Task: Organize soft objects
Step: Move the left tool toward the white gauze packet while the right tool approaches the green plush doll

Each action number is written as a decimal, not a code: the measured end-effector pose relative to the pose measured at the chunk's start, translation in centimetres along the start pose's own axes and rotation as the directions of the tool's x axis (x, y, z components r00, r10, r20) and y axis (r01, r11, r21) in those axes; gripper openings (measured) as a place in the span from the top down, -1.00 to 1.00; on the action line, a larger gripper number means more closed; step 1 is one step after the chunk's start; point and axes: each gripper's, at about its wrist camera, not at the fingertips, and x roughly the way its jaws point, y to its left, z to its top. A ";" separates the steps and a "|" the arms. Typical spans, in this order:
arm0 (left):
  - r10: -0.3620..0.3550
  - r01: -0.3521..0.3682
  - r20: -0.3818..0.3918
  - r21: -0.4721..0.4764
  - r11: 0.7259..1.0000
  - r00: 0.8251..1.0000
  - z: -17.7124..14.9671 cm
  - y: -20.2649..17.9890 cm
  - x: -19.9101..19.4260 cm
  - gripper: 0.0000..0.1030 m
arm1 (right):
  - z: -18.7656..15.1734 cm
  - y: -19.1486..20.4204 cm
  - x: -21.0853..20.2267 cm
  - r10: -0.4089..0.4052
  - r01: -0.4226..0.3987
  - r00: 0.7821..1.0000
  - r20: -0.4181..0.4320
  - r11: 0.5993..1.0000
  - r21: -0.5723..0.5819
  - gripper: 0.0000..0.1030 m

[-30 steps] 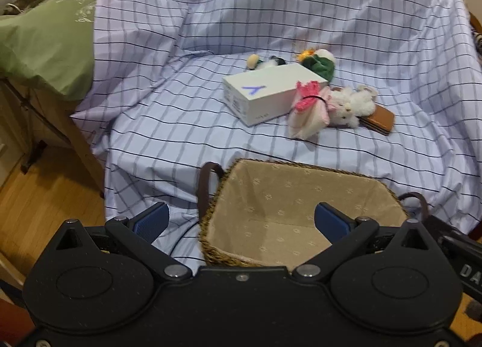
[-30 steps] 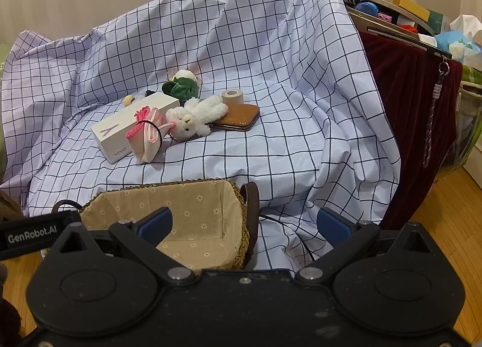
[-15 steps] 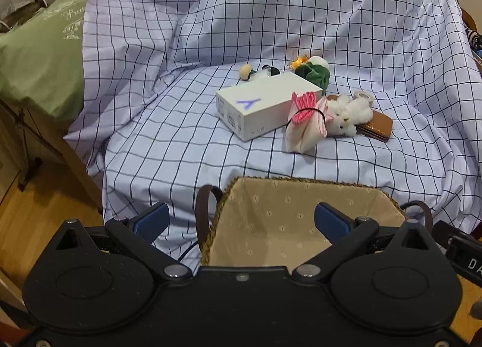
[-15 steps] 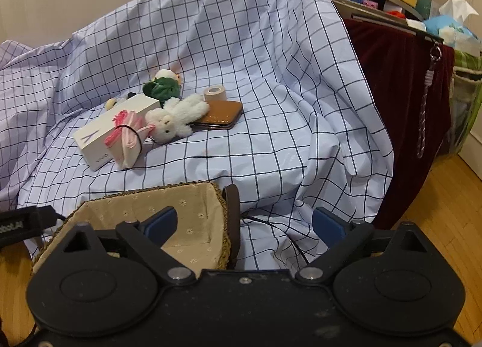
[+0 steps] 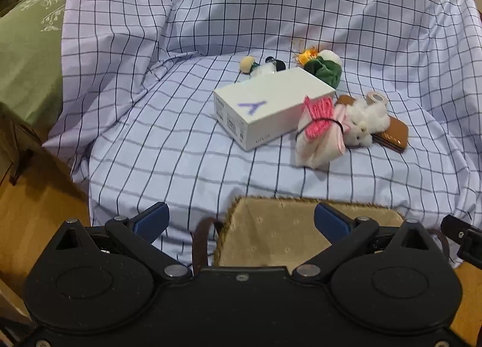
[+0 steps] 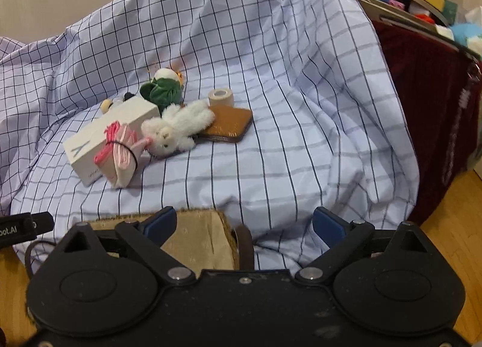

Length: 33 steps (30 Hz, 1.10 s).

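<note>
A wicker basket (image 5: 271, 235) with beige lining sits at the front edge of the checked sheet, right under both grippers. My left gripper (image 5: 241, 220) stands open above its left part, holding nothing. My right gripper (image 6: 244, 223) hangs over the basket's right corner (image 6: 198, 241); its jaws are opening, with nothing gripped between them. Farther back lie a white plush bunny (image 5: 366, 124) (image 6: 177, 124), a pink tied cloth bundle (image 5: 319, 133) (image 6: 120, 151) and a green plush (image 5: 325, 68) (image 6: 161, 91).
A white box (image 5: 271, 106) lies beside the bundle. A brown wallet (image 6: 232, 122) and a tape roll (image 6: 220, 97) sit behind the bunny. A green pillow (image 5: 27, 46) is at the left, a dark red draped shelf (image 6: 427, 106) at the right, with wooden floor below.
Both grippers have moved forward toward the sheet. The basket has slid lower in both views and the toys look nearer. Nothing was picked up.
</note>
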 end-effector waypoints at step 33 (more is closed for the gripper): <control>-0.078 0.078 -0.028 0.005 0.997 0.997 18.2 0.2 16.5 -0.92 | 18.9 8.5 19.4 0.203 -0.195 0.978 0.052 0.972 -0.131 -0.95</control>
